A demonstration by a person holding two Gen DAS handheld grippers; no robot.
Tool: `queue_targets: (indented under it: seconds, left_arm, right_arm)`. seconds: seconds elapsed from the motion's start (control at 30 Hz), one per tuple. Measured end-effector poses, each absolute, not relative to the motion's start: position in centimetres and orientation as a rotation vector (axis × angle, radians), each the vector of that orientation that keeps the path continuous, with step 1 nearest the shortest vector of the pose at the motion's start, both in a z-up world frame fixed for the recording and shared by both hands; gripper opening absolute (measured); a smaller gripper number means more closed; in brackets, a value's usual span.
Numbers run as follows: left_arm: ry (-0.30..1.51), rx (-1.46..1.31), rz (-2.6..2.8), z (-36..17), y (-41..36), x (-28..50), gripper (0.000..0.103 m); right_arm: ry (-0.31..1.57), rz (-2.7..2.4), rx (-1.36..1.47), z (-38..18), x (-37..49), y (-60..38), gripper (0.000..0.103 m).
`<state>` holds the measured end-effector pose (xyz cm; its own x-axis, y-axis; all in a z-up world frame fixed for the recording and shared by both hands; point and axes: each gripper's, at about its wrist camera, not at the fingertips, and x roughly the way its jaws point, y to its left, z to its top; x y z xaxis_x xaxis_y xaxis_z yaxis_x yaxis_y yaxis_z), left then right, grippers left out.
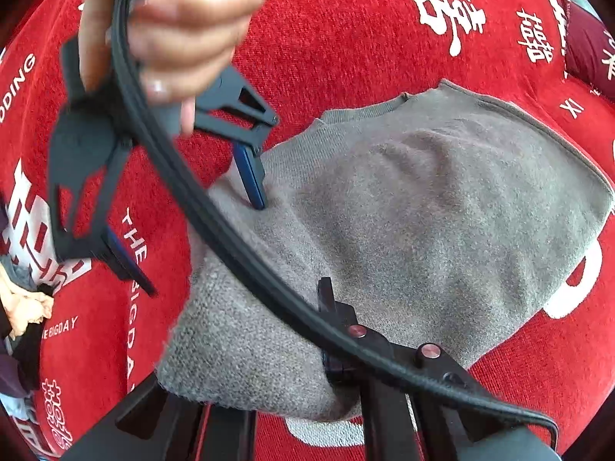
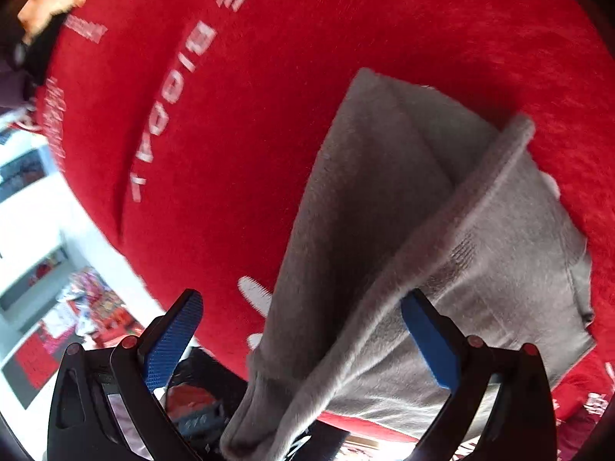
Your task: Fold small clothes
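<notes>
A grey knit sweater [image 1: 423, 211] lies partly folded on a red cloth [image 1: 346, 38] with white lettering. In the left wrist view my right gripper [image 1: 203, 246], held by a hand [image 1: 173, 27], is open, one blue-padded finger pressing into the sweater's left side. My left gripper's fingers at the bottom edge are mostly hidden by a black cable [image 1: 250, 261] and the sweater's near fold. In the right wrist view the right gripper [image 2: 303, 338] is open, its blue pads [image 2: 173, 342] either side of a raised fold of the sweater [image 2: 384, 230].
The red cloth [image 2: 307, 38] covers the whole surface. Its edge drops off at the left of the right wrist view, with a white floor and clutter [image 2: 57, 307] below. Other garments [image 1: 23, 307] lie at the far left edge.
</notes>
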<state>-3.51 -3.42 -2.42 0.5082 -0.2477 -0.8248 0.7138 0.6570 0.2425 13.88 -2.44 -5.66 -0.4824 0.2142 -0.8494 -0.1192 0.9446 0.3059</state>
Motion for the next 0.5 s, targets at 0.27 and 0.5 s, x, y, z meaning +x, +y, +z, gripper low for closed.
queue_targets:
  seconds: [0.27,0.5]
  left_arm:
    - [0.875,0.561,-0.622,-1.2,-2.9,-3.1,0.01]
    - [0.81,0.547,-0.682,2.8,-4.2,-4.4,0.01]
  right_arm:
    - [1.896,0.346,0.068,-4.3,13.4,-4.9,0.016]
    - [1.664,0.429,0.387,1.4,10.5,-11.9,0.014]
